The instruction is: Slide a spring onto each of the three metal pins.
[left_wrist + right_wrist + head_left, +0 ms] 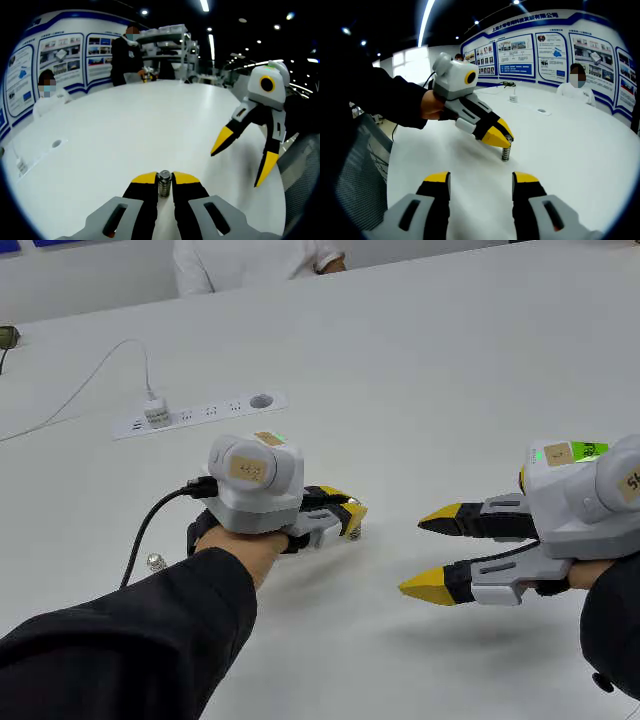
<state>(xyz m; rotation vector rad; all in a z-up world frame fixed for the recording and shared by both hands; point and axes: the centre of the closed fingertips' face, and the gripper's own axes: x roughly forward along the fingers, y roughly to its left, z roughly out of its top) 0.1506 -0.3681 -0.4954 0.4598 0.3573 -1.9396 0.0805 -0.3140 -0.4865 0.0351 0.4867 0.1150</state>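
Observation:
A short metal pin (pixel 164 184) with a spring coiled around it stands upright on the white table. My left gripper (pixel 164 178) is shut on its upper part. In the right gripper view the spring (pixel 505 152) hangs below the left gripper's (pixel 501 137) yellow tips and reaches the table. In the head view the left gripper (pixel 345 517) is at the centre, with the pin (pixel 353 531) at its tips. My right gripper (pixel 412 556) hovers open to the right, holding nothing and pointing at the left one. Its own jaws (pixel 481 179) stand wide apart, and it (pixel 235 169) also shows in the left gripper view.
A small shiny metal piece (pixel 155 562) lies on the table beside my left sleeve. A white power strip (pixel 200 413) with a plugged-in charger and cable lies at the back left. A person (pixel 255 260) sits at the table's far edge.

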